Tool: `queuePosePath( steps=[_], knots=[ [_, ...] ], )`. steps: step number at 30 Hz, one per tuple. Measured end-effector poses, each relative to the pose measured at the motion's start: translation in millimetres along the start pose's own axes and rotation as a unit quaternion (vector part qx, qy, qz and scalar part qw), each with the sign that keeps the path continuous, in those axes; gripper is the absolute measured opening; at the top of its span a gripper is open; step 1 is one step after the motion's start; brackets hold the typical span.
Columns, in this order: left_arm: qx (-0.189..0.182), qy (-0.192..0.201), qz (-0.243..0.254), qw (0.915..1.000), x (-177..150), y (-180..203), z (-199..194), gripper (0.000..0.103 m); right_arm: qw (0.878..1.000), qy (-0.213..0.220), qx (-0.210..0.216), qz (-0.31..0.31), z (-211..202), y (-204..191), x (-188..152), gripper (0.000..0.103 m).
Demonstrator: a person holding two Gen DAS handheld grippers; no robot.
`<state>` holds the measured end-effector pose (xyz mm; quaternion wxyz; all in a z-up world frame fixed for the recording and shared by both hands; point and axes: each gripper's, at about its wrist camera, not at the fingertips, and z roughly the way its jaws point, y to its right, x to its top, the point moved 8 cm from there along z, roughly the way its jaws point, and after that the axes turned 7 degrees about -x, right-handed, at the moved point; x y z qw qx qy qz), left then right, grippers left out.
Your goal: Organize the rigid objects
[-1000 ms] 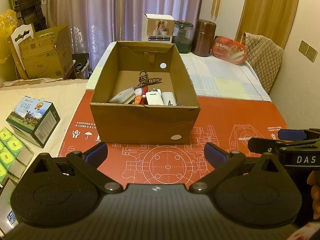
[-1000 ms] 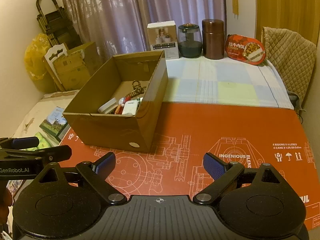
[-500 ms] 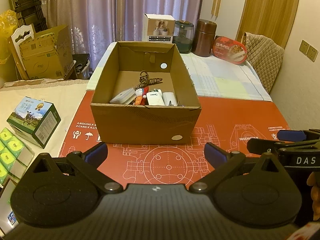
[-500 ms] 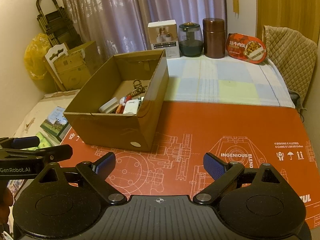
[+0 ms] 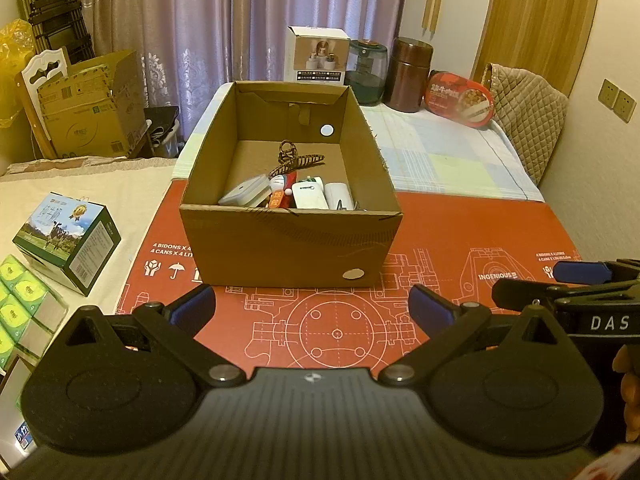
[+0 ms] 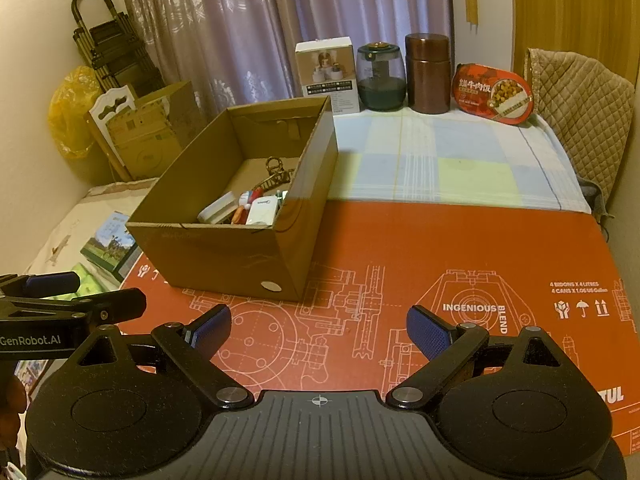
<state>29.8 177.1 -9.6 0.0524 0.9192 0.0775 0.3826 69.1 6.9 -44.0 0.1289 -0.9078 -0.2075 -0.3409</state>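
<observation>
A: Cardboard box (image 5: 290, 240) first: where does it lie from each claw?
B: Straight ahead of the left claw (image 5: 312, 308), near wall facing it; ahead and leftward of the right claw (image 6: 319, 330), corner-on. I'd judge the left hand nearer.
A: And the small rigid things?
B: Bunched inside against that near wall, a white case (image 5: 309, 196) among them, a hair clip (image 5: 294, 158) farther back.
A: Claws?
B: Both spread wide, empty, above the red counter mat (image 6: 440, 248).
</observation>
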Motion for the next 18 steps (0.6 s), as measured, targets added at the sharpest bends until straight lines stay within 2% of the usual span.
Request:
queuePosePath(
  steps=[18],
  knots=[
    [-0.001,0.001,-0.015,0.9999,-2.3,-2.3,2.4,0.101,1.000,0.001,-0.002,0.003,0.8,2.7,-1.6,0.092]
  ],
)
